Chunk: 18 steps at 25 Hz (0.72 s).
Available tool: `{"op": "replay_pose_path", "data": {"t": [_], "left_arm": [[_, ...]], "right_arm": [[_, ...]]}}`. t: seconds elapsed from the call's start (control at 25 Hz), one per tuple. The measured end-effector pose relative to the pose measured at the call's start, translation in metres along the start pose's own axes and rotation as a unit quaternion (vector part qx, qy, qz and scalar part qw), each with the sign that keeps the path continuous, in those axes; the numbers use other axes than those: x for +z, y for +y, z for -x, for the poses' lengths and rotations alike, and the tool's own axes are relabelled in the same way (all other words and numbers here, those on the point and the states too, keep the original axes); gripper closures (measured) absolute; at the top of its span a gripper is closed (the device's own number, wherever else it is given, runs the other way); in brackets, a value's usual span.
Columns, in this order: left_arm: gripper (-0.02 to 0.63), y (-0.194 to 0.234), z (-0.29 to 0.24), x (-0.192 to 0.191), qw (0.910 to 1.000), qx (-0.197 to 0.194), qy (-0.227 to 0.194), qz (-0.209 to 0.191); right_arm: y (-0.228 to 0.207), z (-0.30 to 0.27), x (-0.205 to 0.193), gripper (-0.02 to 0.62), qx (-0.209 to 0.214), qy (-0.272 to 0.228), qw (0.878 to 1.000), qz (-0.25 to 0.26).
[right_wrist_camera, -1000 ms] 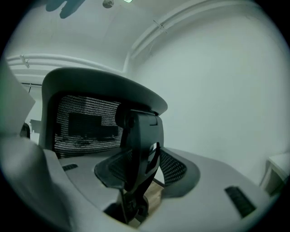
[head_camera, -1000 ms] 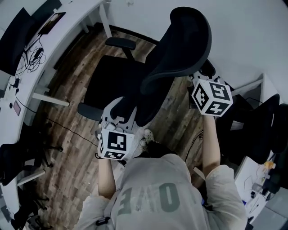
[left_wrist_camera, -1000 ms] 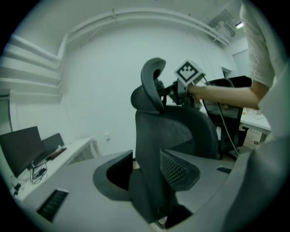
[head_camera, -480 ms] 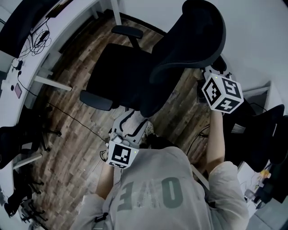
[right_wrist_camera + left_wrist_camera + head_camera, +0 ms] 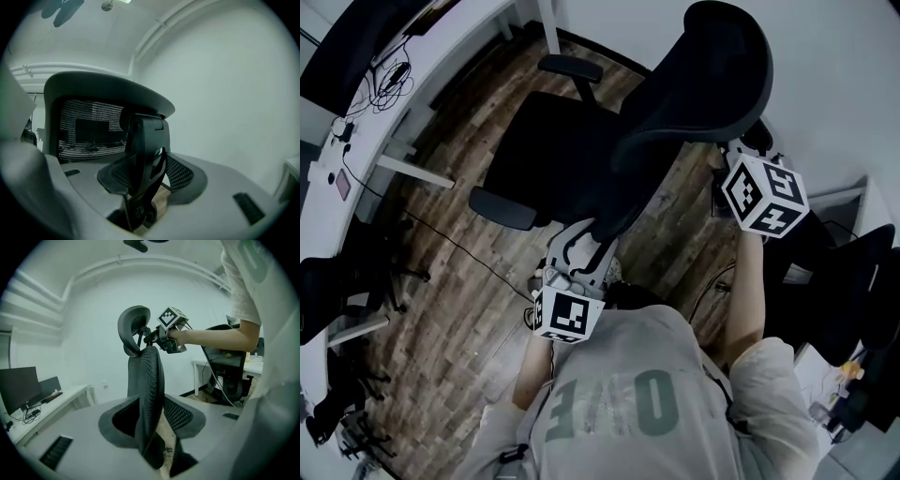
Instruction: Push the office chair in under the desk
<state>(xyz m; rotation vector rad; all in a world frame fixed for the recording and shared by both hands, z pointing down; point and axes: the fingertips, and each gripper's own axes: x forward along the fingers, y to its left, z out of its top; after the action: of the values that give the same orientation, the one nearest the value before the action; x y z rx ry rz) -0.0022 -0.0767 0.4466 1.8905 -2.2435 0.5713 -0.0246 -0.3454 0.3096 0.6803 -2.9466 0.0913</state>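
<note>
Two tools are at the office chair (image 5: 572, 159), one in each of the person's hands. The black chair stands on the brown wood floor (image 5: 441, 244), out in the open and well apart from the white counter (image 5: 431, 66) at the upper left of the head view. Its seat (image 5: 548, 150) faces the counter, and no part of the chair is under it. The tall backrest (image 5: 675, 122) is on the side near the person.

The left tool (image 5: 586, 239) is low down, at the bottom side edge of the backrest. Its jaws have just been closing. They stand partly apart, with the thin mesh edge of the backrest between them. In the left gripper view the edge sits against the left jaw, but a strip of floor shows between it and the right jaw, so the tool is not pinching it.

The right tool (image 5: 739, 157) is high up, by the top of the backrest. In the right gripper view its jaws are closed on the black post (image 5: 143, 136) that carries the headrest (image 5: 103, 89), with a pad on each side of it.

Cables (image 5: 384, 80) and a dark screen (image 5: 347, 56) are on the counter. A white wall (image 5: 834, 66) is beside the chair.
</note>
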Motion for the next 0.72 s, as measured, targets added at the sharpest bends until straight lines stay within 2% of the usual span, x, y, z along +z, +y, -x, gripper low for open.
{"op": "replay_pose_path", "data": {"t": [0.2, 0.44, 0.72], "left_arm": [[0.417, 0.004, 0.004, 0.0, 0.9998, 0.001, 0.007, 0.019], [0.408, 0.011, 0.016, -0.007, 0.9995, 0.014, 0.021, 0.021], [0.396, 0.034, 0.032, -0.015, 0.9988, 0.033, 0.031, 0.018]], "right_arm": [[0.001, 0.005, 0.002, 0.41, 0.0, 0.002, 1.0, -0.007], [0.008, 0.018, -0.001, 0.406, -0.009, -0.011, 1.0, -0.015], [0.031, 0.015, 0.002, 0.396, -0.009, -0.004, 1.0, -0.004]]}}
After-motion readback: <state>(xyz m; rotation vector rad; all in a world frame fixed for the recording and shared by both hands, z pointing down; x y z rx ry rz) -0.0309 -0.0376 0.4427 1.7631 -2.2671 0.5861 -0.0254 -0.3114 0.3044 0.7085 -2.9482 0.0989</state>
